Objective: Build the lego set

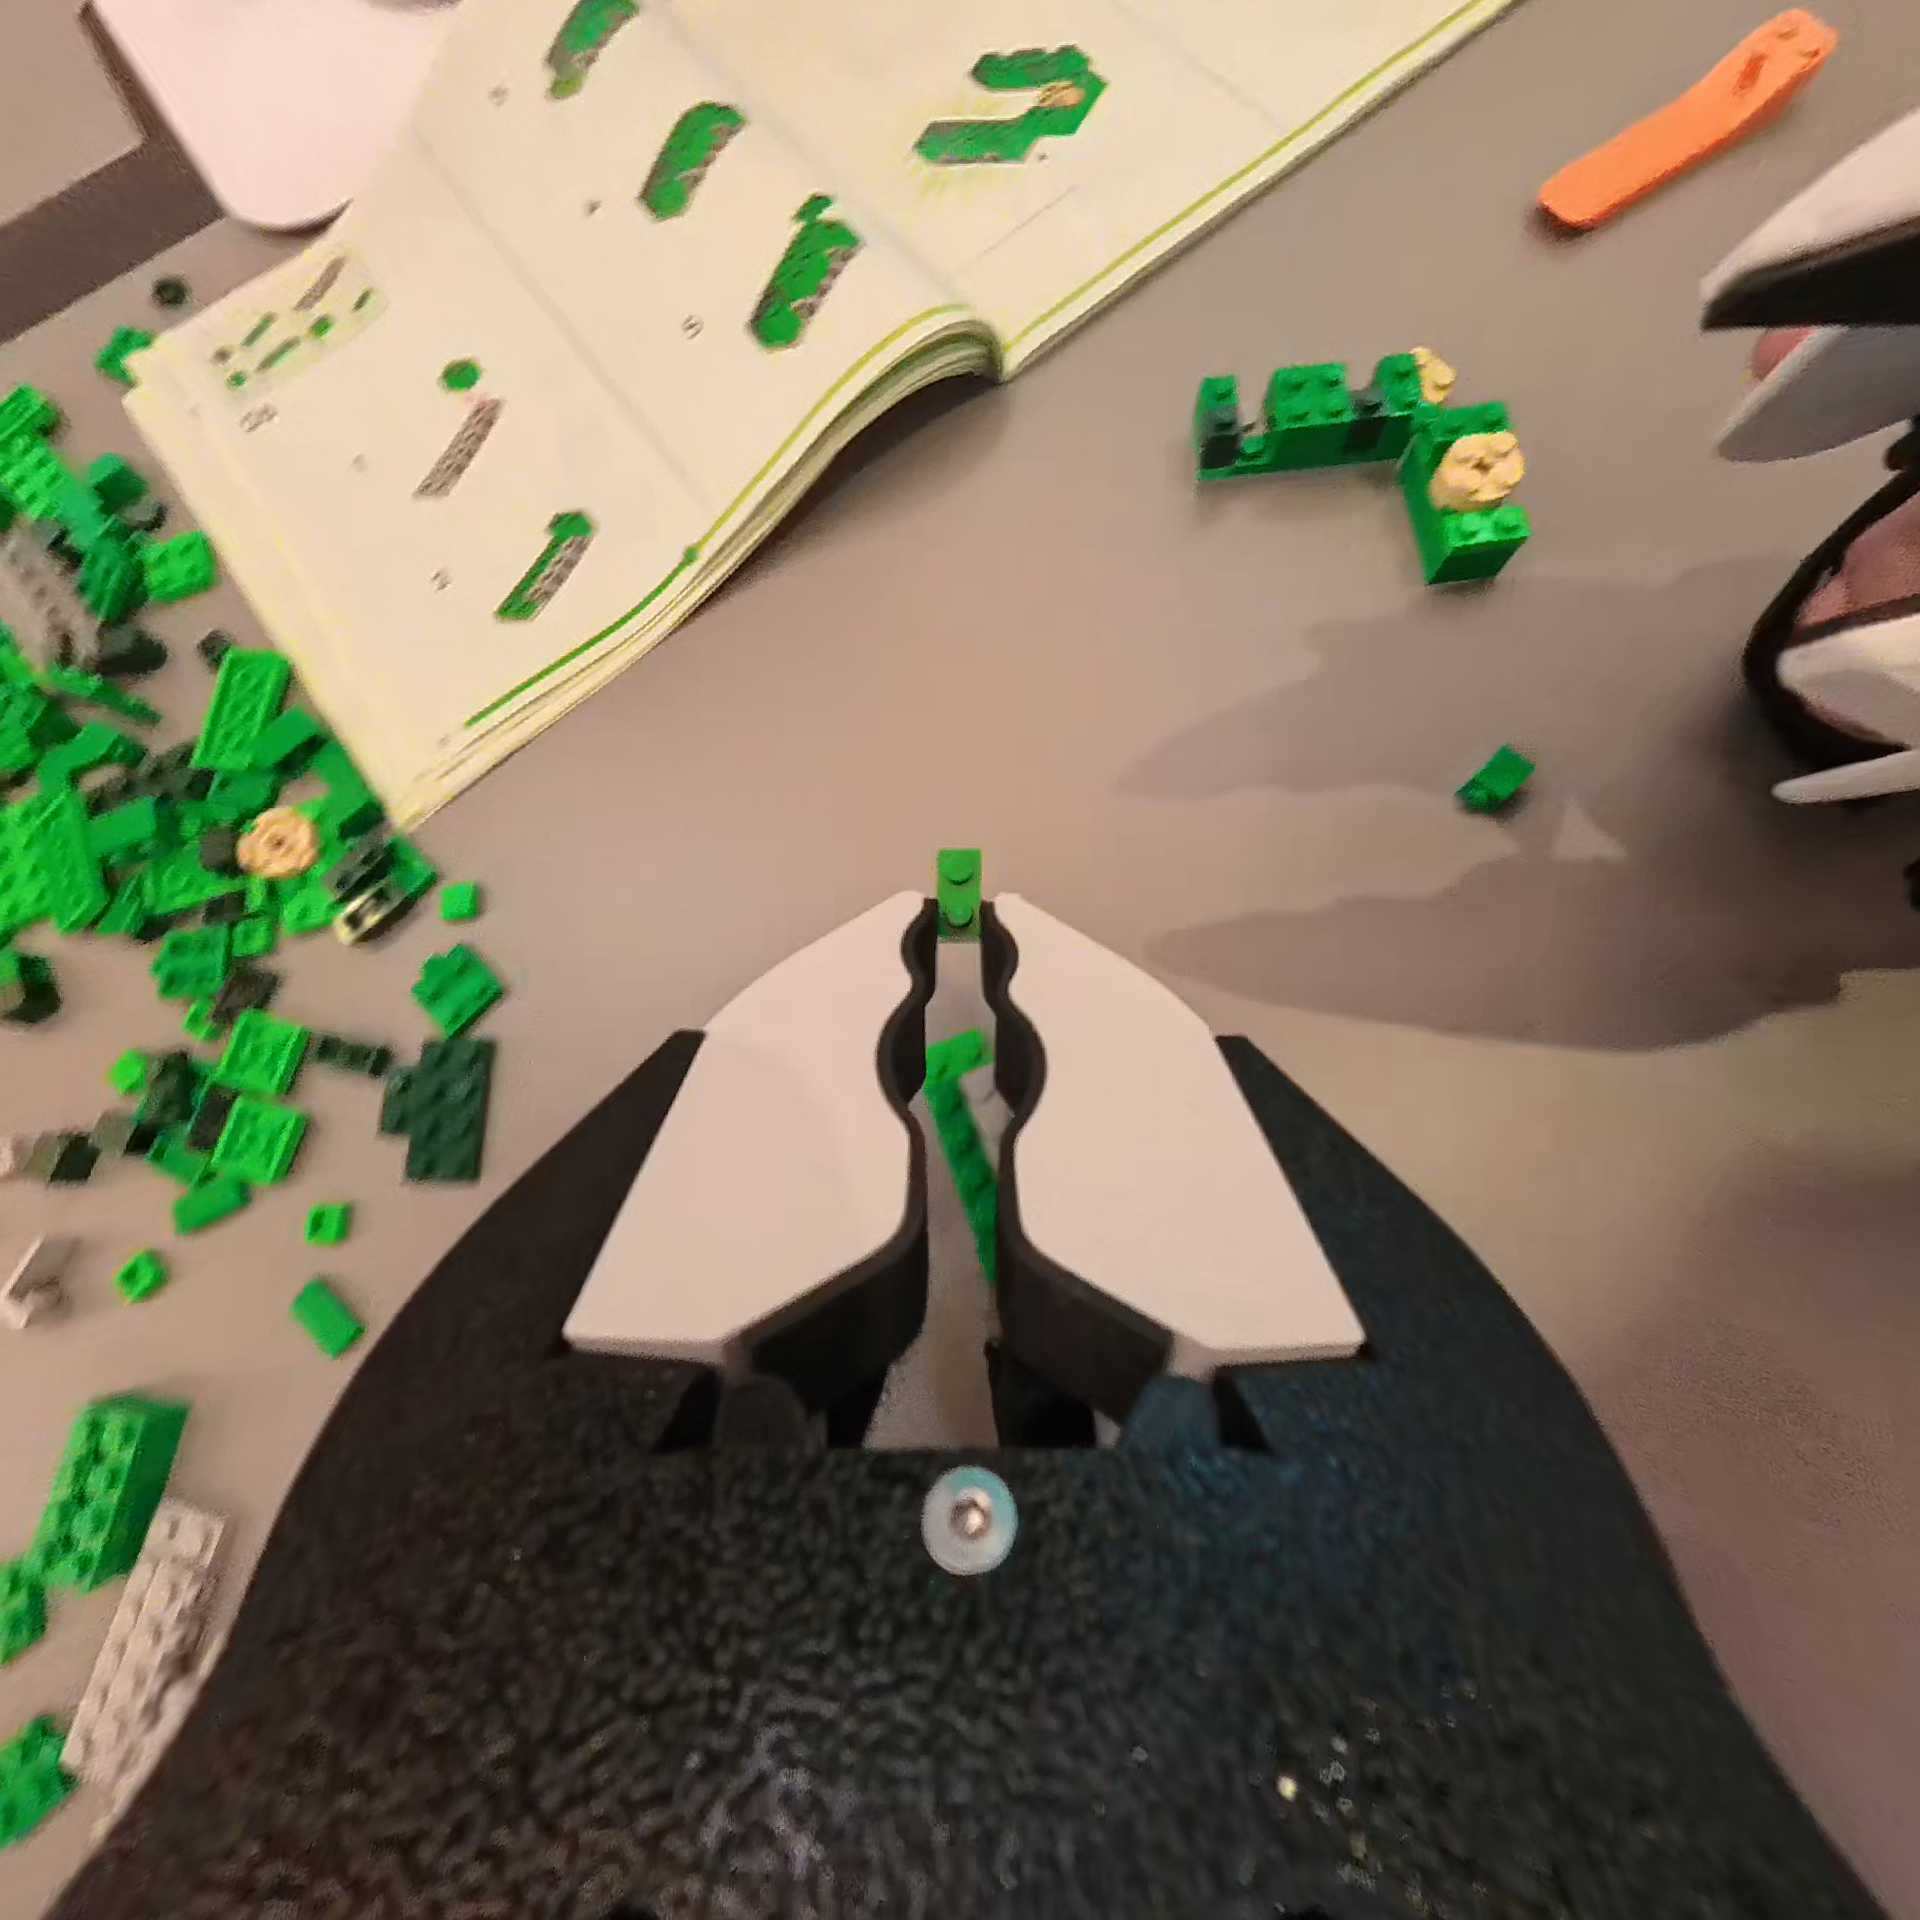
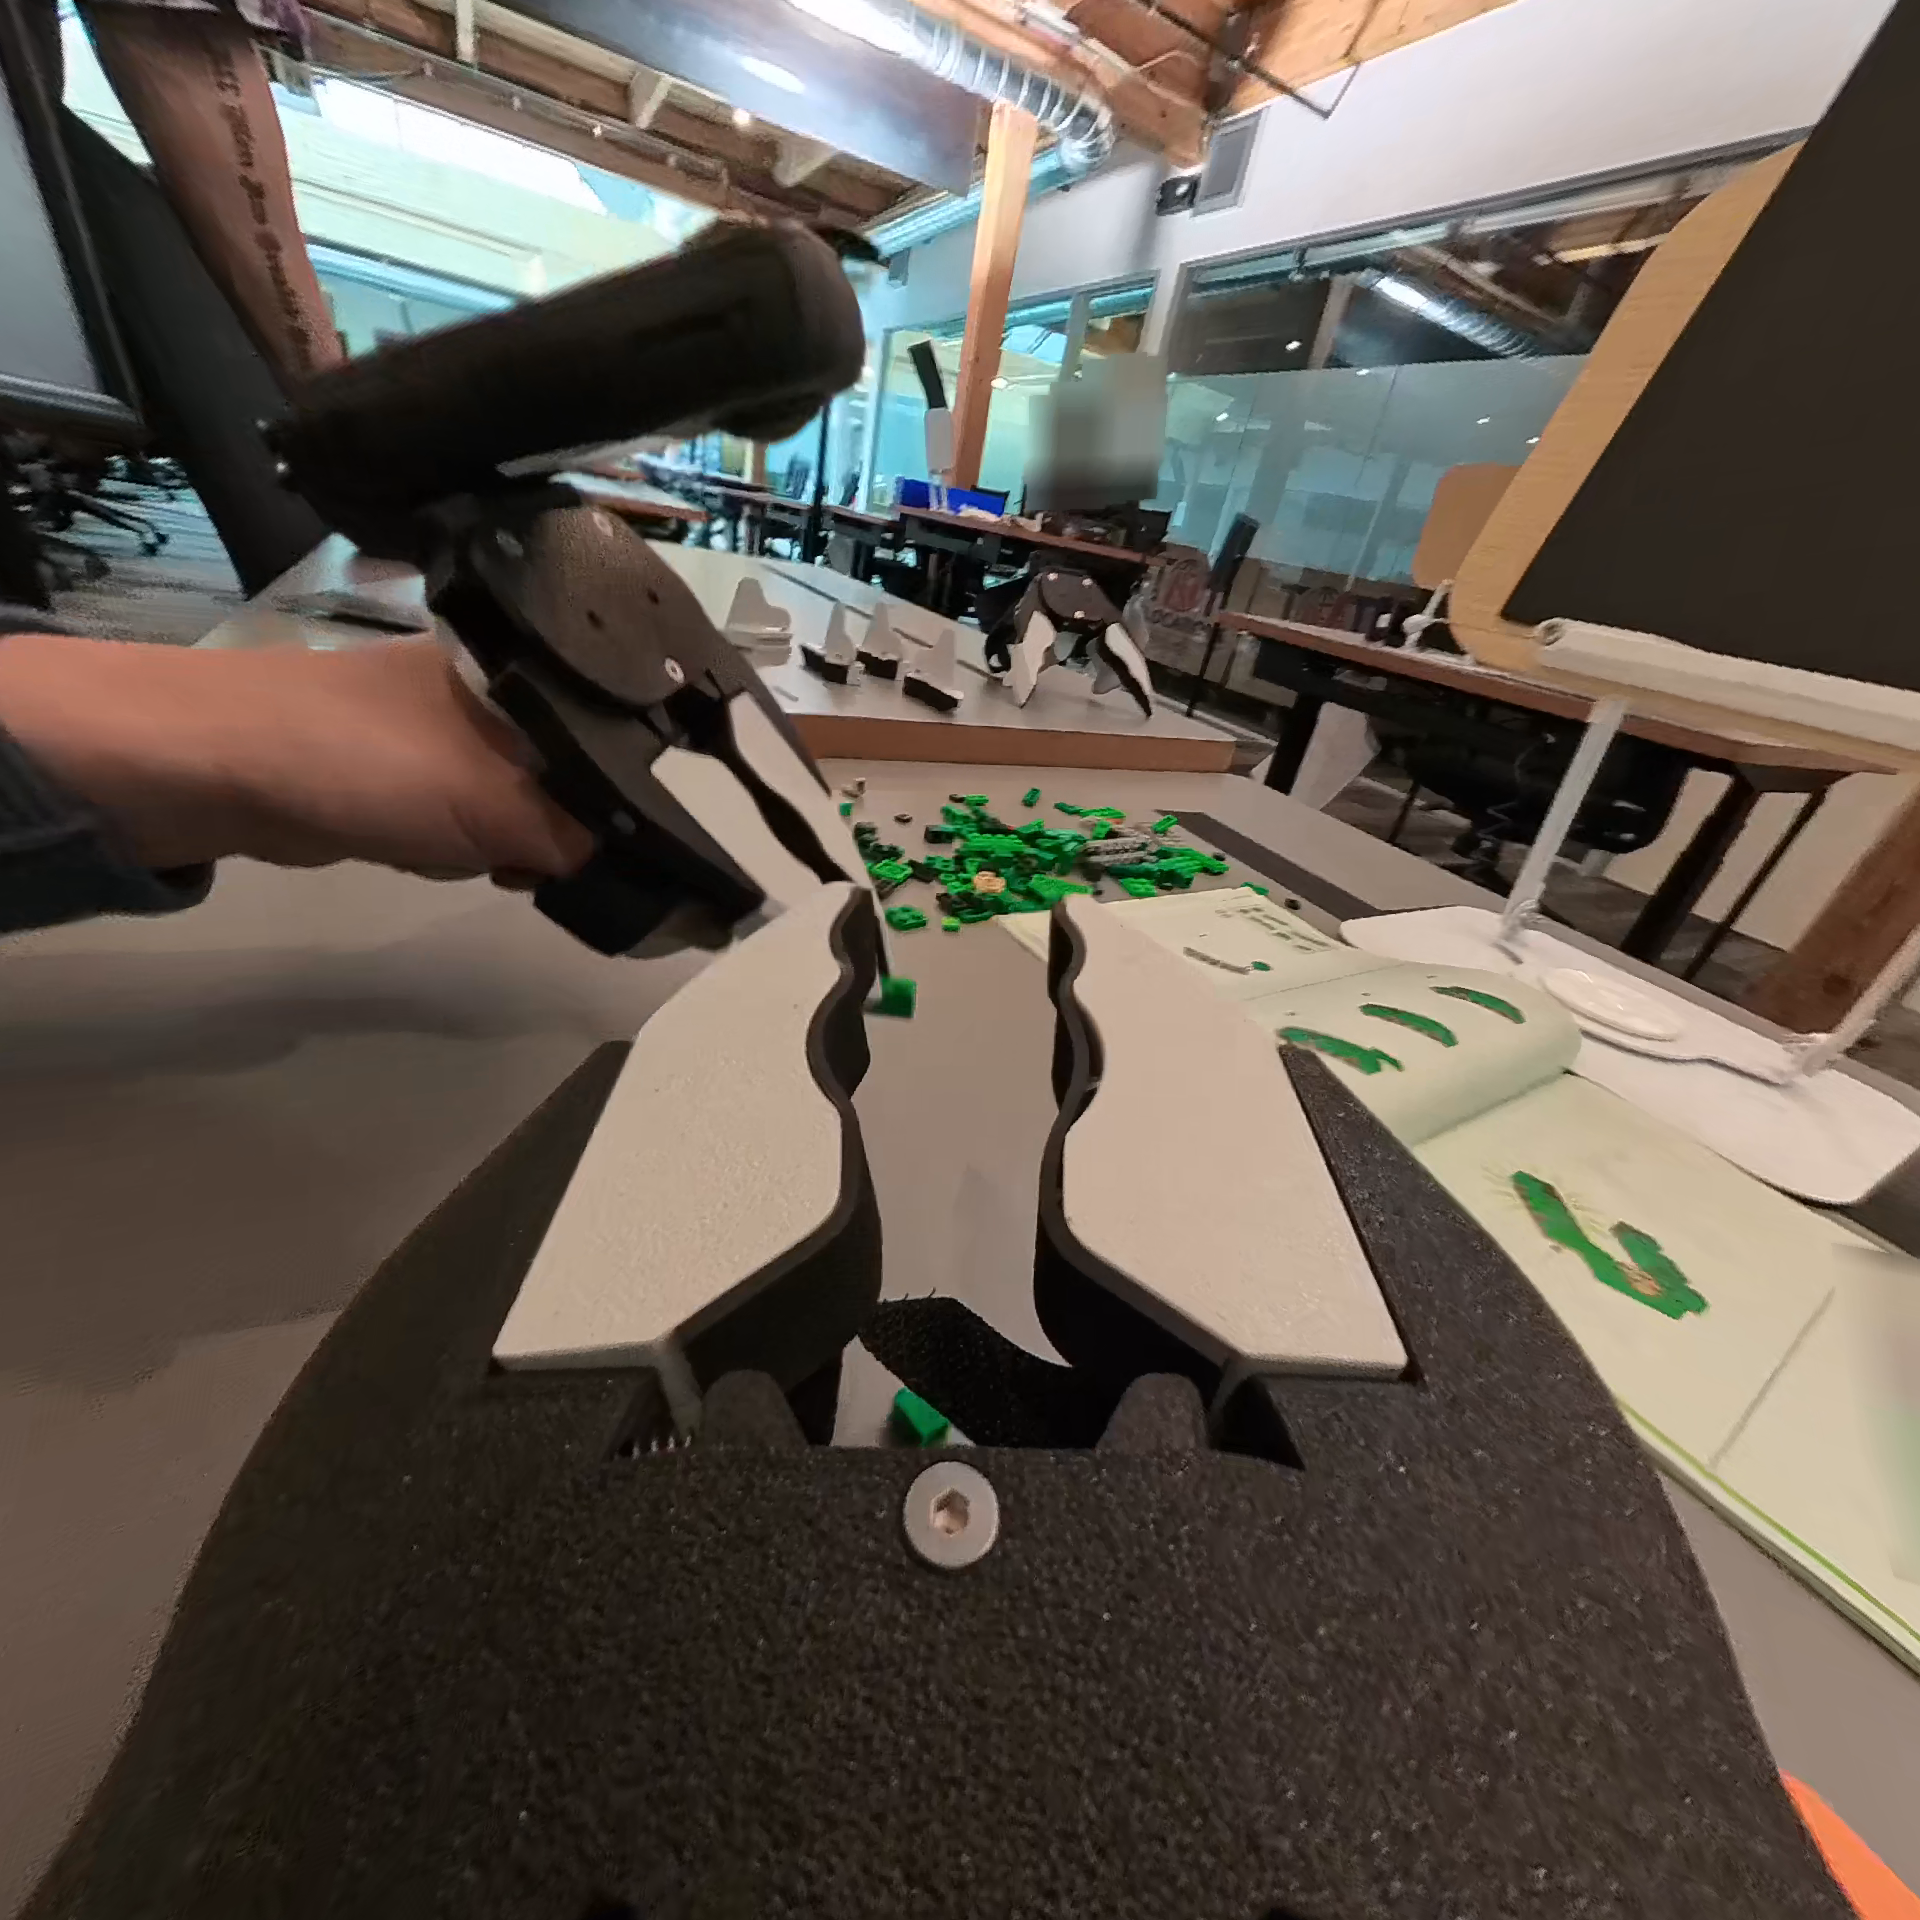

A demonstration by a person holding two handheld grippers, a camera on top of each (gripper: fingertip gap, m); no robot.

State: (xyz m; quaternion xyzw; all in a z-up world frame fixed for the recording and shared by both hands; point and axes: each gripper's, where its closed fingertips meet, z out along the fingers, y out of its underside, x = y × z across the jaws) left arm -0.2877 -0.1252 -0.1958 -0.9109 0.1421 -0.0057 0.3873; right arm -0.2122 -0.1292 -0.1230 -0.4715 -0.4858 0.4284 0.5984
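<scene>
A small green brick (image 1: 957, 896) is being pinched at the fingertips of the left gripper (image 1: 958, 920), jaws closed on it above the grey table (image 1: 1039, 675), while the part-built green assembly (image 1: 1371, 457), carrying two tan round pieces, is lying well apart from it, beyond and to the right, near the open instruction booklet (image 1: 644, 343). Judging by the large heap of loose green pieces (image 1: 187, 831) waiting at the left, the build is sitting at an early stage, with most bricks unplaced. The left wrist view is showing the assembly, a stray green brick (image 1: 1494, 779) and an orange tool (image 1: 1683, 125); the right wrist view is missing the assembly but is revealing the right gripper (image 2: 961, 935) gaping empty with jaws well parted, the person's hand (image 2: 312, 758) gripping the left tool, and an office stretching behind.
</scene>
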